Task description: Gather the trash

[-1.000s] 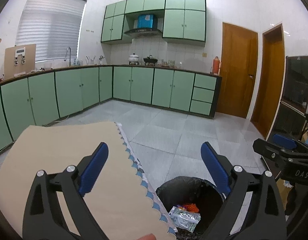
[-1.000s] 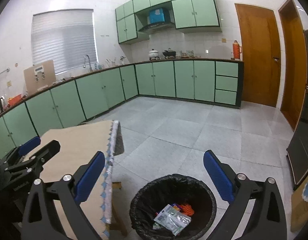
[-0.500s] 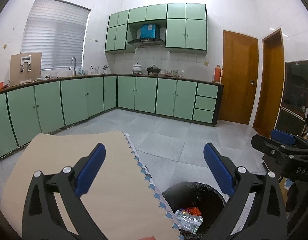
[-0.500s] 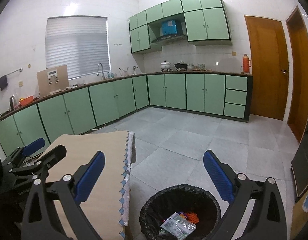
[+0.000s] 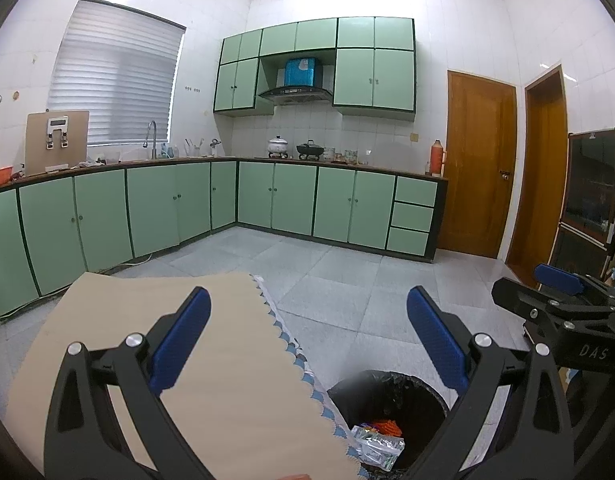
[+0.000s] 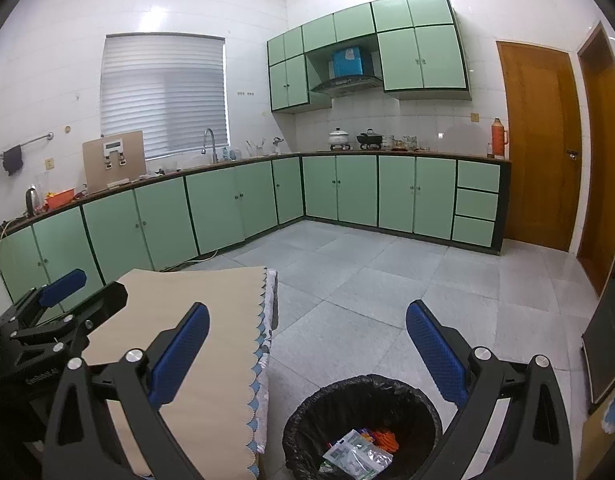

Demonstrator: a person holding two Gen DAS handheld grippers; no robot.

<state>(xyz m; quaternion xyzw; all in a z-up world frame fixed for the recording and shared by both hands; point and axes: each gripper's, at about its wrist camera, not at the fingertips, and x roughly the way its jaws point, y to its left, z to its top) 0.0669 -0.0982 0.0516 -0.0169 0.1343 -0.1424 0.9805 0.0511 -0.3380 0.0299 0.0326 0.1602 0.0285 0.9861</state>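
Down in the bin (image 6: 303, 432) just right of the table (image 6: 211, 300), the trash (image 6: 357, 454) already sits. Our left gripper (image 5: 307, 344) and right gripper (image 6: 307, 350) are both released, empty, so next we probably hunt for leftovers.

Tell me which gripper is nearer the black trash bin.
Right, by a modest margin. The right gripper hangs open almost directly above the trash bin. The left gripper, also open, sits mostly over the table, with the bin below to its right.
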